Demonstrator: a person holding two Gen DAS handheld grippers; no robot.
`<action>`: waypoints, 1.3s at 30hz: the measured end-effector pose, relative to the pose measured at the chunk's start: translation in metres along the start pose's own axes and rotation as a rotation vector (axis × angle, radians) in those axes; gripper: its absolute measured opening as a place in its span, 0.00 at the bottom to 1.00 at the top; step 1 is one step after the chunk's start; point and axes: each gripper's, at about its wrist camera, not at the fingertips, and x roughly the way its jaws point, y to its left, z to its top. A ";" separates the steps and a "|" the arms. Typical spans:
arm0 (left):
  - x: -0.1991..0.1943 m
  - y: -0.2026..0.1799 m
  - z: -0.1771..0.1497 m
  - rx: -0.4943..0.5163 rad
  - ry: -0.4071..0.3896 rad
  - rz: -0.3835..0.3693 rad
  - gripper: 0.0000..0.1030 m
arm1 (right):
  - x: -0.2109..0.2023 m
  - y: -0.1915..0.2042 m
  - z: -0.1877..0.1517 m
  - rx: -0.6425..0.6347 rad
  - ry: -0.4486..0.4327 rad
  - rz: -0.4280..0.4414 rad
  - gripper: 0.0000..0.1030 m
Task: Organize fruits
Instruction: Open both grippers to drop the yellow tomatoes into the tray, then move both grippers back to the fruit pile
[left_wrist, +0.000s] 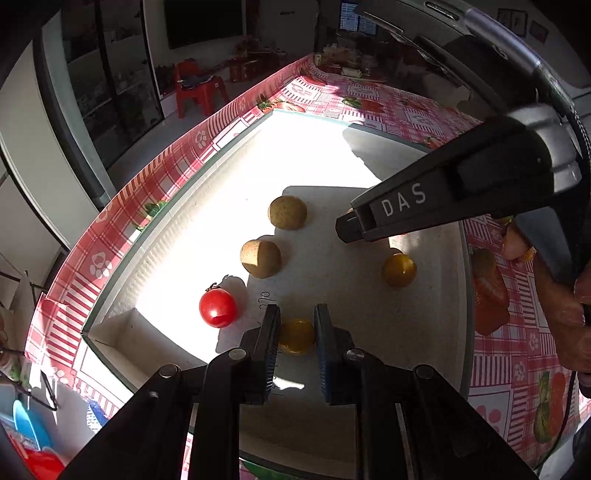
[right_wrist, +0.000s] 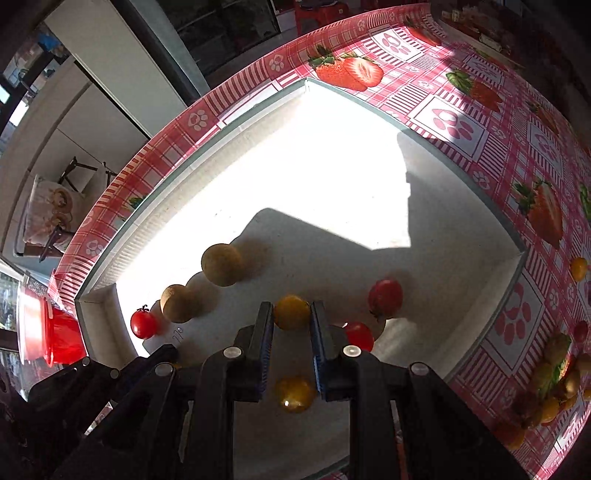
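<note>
Both black two-finger grippers are pointing down into the shallow white tray (right_wrist: 110, 299), nearly closed. Left gripper (left_wrist: 296, 334) is clamping a round yellow tomato (left_wrist: 296, 336) near the tray's front wall; right gripper (right_wrist: 291, 314) is clamping another yellow tomato (right_wrist: 291, 312), with a third yellow tomato (right_wrist: 294, 393) lying beneath it. Farther in the tray are lying red tomatoes (right_wrist: 143, 324) and two tan round fruits (right_wrist: 221, 264). Each fruit should probably be lowered beside its own colour, and released gently so it is not rolling.

"das" in white on the right gripper (left_wrist: 341, 230); tray scribble illegible.
</note>
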 end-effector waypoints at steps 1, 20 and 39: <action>-0.001 0.000 -0.001 0.000 -0.003 0.000 0.20 | 0.000 0.001 0.000 -0.005 0.001 -0.006 0.22; -0.015 0.005 -0.009 -0.010 -0.069 0.026 0.80 | -0.030 -0.008 -0.003 0.046 -0.065 0.015 0.43; -0.040 -0.060 0.004 0.138 -0.064 -0.047 0.80 | -0.104 -0.098 -0.118 0.259 -0.207 -0.039 0.77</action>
